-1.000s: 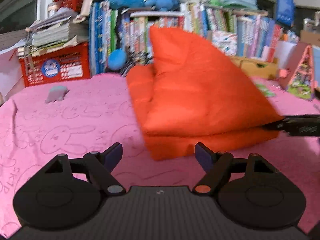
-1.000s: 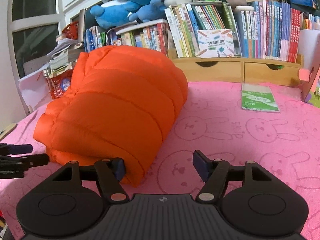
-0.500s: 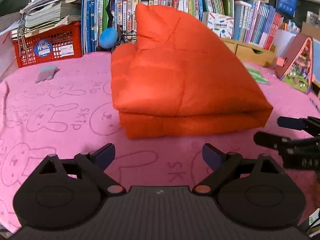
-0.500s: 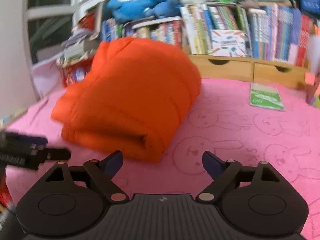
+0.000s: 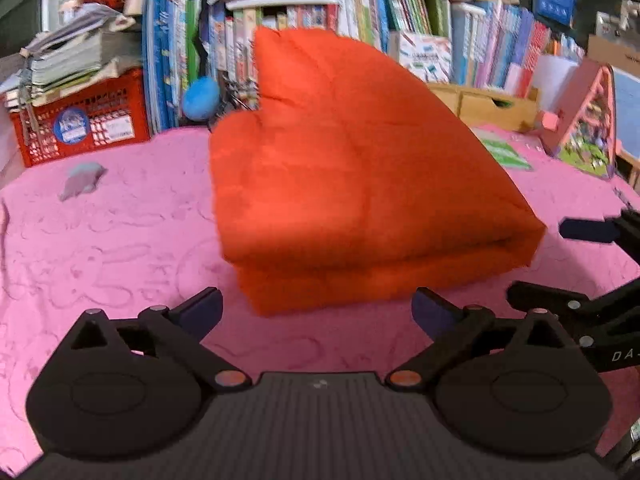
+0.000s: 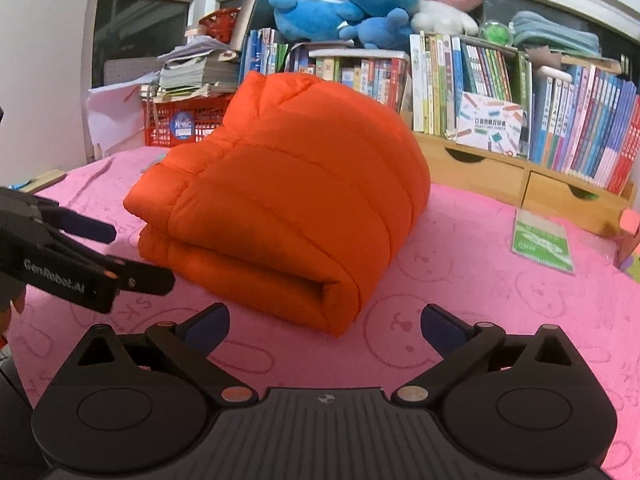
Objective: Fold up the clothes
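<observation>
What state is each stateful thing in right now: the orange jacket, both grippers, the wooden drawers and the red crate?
Orange puffer jacket: folded into a thick bundle, lying free on the pink cloth.
Left gripper: jaws opening, nothing between them.
Right gripper: jaws opening, nothing between them.
Wooden drawers: closed.
Red crate: stacked with books and papers.

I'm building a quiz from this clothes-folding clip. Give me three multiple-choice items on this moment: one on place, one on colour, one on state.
1. Where does the folded jacket lie?
A. on the pink cloth
B. in the red crate
C. on the bookshelf

2. What colour is the jacket?
A. blue
B. orange
C. green

3. How does the right gripper stand?
A. clamped on the jacket
B. clamped on a book
C. jaws apart, holding nothing

Answers:
1 A: the jacket rests on the pink cloth, in front of the books.
2 B: its quilted shell is bright orange.
3 C: the jaws are opening and only cloth shows between them, the jacket lying beyond.
</observation>
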A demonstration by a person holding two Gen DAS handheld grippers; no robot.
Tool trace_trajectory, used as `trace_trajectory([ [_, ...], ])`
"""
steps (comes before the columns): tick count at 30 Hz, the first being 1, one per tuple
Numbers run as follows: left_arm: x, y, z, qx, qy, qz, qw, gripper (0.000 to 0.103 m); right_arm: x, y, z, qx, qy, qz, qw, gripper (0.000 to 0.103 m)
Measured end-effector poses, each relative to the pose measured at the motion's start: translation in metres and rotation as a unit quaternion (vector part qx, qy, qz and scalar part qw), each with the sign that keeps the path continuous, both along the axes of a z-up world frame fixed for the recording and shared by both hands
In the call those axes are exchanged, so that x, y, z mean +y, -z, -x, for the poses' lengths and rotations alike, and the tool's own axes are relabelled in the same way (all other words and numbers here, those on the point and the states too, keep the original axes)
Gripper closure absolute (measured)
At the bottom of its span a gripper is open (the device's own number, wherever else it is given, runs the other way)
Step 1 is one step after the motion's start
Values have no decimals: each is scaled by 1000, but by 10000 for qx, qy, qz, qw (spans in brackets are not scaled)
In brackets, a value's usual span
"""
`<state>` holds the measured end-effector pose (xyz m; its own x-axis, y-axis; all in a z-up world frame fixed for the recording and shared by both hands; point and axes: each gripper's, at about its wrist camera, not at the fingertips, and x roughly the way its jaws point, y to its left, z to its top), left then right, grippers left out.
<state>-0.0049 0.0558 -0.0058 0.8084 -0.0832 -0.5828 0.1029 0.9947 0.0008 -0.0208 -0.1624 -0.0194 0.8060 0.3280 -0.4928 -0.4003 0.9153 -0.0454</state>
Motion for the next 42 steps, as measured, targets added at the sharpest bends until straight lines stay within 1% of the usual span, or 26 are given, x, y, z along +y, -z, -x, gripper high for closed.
trace_trajectory([
  [4,15,2,-2,10,-215,-99,9997,0,-7,0,-6,-16,192,-167,9997,0],
  [6,22,5,-4,43,-311,-165,9994,0,-7,0,-10,-39,252,-167,9995,0],
  [7,22,6,-4,84,-270,-170,9995,0,-5,0,-12,-74,242,-100,9996,0],
  [10,22,11,-9,192,-125,-24,9997,0,6,-1,-20,-194,149,114,9996,0],
  [12,21,15,-14,246,-139,89,9996,0,13,-2,-25,-285,82,165,9994,0],
  [15,20,20,-22,250,-171,36,9995,0,18,-4,-34,-284,57,19,9996,0],
  [17,23,23,-27,256,-223,-60,9994,0,20,-4,-40,-225,99,39,9997,1],
  [20,30,27,-35,278,-333,-193,9989,0,19,-3,-45,-184,228,210,9993,8],
  [21,34,27,-37,293,-335,-122,9989,0,17,-2,-45,-161,272,227,9992,12],
  [22,38,28,-39,303,-366,-88,9988,0,15,0,-45,-133,315,234,9991,17],
  [23,42,29,-40,296,-408,-83,9987,0,13,1,-45,-105,357,242,9990,20],
  [25,48,29,-40,273,-504,-96,9983,0,8,4,-46,-50,464,266,9986,33],
  [28,57,29,-40,247,-651,-134,9975,0,1,7,-47,50,540,159,9984,36],
  [31,64,29,-41,207,-855,-277,9957,0,-1,9,-46,64,567,134,9983,39],
  [34,75,22,-38,173,-1310,-472,9901,2,0,9,-45,55,564,156,9983,39],
  [35,79,15,-34,92,-1406,-417,9892,2,0,9,-45,56,562,147,9983,39],
  [37,83,-5,-24,-215,-1405,-181,9897,2,-1,8,-45,60,515,116,9986,38],
  [39,77,-30,-20,-624,-1167,-36,9912,2,-1,8,-45,54,469,127,9988,37],
  [42,47,-61,-35,-1221,-541,-204,9908,0,0,7,-44,27,395,177,9991,37],
])
